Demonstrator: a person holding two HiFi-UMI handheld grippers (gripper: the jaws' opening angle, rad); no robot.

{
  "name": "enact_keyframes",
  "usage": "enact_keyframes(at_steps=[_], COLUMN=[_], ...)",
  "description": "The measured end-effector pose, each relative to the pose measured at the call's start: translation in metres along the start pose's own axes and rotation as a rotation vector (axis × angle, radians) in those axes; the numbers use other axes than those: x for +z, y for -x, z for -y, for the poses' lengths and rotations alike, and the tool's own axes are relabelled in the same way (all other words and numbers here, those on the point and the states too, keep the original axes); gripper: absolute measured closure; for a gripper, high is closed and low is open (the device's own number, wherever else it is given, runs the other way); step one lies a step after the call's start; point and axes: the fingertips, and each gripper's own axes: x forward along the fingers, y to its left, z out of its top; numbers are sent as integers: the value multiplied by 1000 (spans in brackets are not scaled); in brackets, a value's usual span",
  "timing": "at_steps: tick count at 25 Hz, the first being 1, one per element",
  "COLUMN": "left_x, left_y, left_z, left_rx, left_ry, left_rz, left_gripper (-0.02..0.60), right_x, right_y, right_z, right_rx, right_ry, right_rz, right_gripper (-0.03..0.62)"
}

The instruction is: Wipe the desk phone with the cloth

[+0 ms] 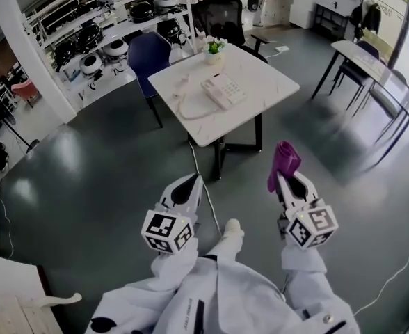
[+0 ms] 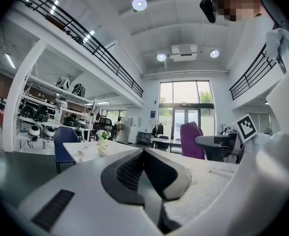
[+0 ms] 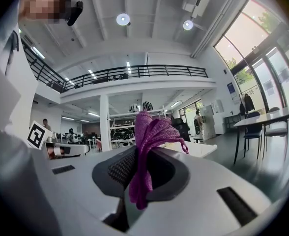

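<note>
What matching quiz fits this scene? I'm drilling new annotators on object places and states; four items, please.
Things:
1. cloth
2. desk phone
3. left gripper
4. blue chair

Places or states:
A. standing on the floor beside the white table
B. shut, with nothing between the jaws
C. lying on top of that table
D. clamped in the right gripper

Pairs: 1-D, 2-C, 3-B, 4-A.
</note>
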Motion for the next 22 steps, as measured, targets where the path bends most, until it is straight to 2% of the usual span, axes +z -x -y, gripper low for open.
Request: enact_keyframes(at_steps=[7,15,22], left_x=[-15,-26,-27], left_y=[-64,-175,-260], left_z=[-21,-54,-88], left_rx=[-2,-2,-1], left_ry=[20,70,97], left_rz=[-25,-74,-85], left_gripper=[583,584,583], right_x=[-9,-15,-14], right_y=[-53,-149,-230], right_z=[43,110,161], right_rx=[16,62,86], right_ry=[-15,-13,-27], right_rz=[-12,-71,-97], right_gripper=[556,556,556])
